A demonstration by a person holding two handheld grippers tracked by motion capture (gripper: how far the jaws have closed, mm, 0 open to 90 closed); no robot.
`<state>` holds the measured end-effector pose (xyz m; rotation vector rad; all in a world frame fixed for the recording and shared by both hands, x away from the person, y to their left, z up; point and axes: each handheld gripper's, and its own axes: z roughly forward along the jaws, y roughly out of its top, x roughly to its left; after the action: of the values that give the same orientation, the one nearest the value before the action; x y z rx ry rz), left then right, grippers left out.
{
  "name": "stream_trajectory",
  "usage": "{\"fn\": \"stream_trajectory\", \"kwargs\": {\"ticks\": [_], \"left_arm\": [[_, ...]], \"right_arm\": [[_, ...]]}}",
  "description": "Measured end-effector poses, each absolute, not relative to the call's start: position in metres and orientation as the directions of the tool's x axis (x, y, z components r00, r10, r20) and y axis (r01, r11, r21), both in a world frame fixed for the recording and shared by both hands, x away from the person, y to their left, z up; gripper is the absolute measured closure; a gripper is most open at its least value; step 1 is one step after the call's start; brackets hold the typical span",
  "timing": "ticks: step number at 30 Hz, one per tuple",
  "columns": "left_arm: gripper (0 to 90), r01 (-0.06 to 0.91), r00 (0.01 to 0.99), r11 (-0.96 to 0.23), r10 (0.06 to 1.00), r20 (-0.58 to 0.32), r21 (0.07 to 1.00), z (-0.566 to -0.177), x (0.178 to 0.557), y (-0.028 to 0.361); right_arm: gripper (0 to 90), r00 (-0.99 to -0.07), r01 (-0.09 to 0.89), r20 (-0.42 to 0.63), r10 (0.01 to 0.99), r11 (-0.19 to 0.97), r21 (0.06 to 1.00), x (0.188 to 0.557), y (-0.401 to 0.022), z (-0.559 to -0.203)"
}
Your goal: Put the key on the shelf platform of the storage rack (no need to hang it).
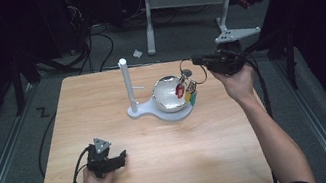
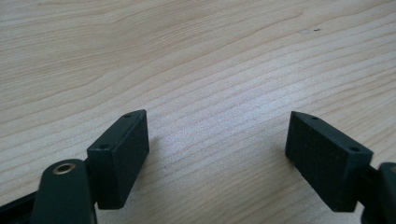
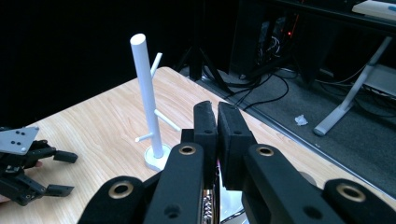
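A bunch of keys with red, yellow and green tags (image 1: 186,91) hangs from a wire ring (image 1: 194,71) over the right rim of a shiny metal bowl (image 1: 167,94). My right gripper (image 1: 197,61) is shut on that ring and holds it above the table at the far right. Its jaws (image 3: 217,109) are pressed together in the right gripper view. The bowl sits on a white stand (image 1: 126,85) with an upright post (image 3: 145,93) and short pegs. My left gripper (image 1: 121,159) rests near the front left, open (image 2: 217,140) over bare wood, nothing between its jaws.
The wooden table (image 1: 203,155) has free room across its front and left. Beyond the far edge lie dark floor, cables and a white desk frame (image 1: 185,1). The left gripper (image 3: 63,173) shows far off in the right gripper view.
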<state>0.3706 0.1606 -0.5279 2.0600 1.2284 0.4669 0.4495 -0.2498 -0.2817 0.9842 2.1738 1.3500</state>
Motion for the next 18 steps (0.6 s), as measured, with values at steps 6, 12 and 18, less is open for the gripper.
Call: {"fn": "stream_trajectory", "kwargs": {"ticks": [6,12,18], "left_arm": [[22.0,0.626,0.488,-0.318,0.872,-0.039,0.712,-0.528,0.371,0.16],[21.9,0.626,0.49,-0.321,0.871,-0.038,0.711,-0.528,0.371,0.161],[21.8,0.626,0.489,-0.32,0.871,-0.039,0.712,-0.528,0.371,0.16]], "right_arm": [[88.0,-0.671,0.366,0.027,0.741,0.299,0.881,0.46,-0.242,-0.283],[87.9,-0.665,0.373,0.024,0.746,0.305,0.876,0.47,-0.233,-0.286],[87.9,-0.664,0.38,0.031,0.747,0.301,0.874,0.479,-0.225,-0.29]]}}
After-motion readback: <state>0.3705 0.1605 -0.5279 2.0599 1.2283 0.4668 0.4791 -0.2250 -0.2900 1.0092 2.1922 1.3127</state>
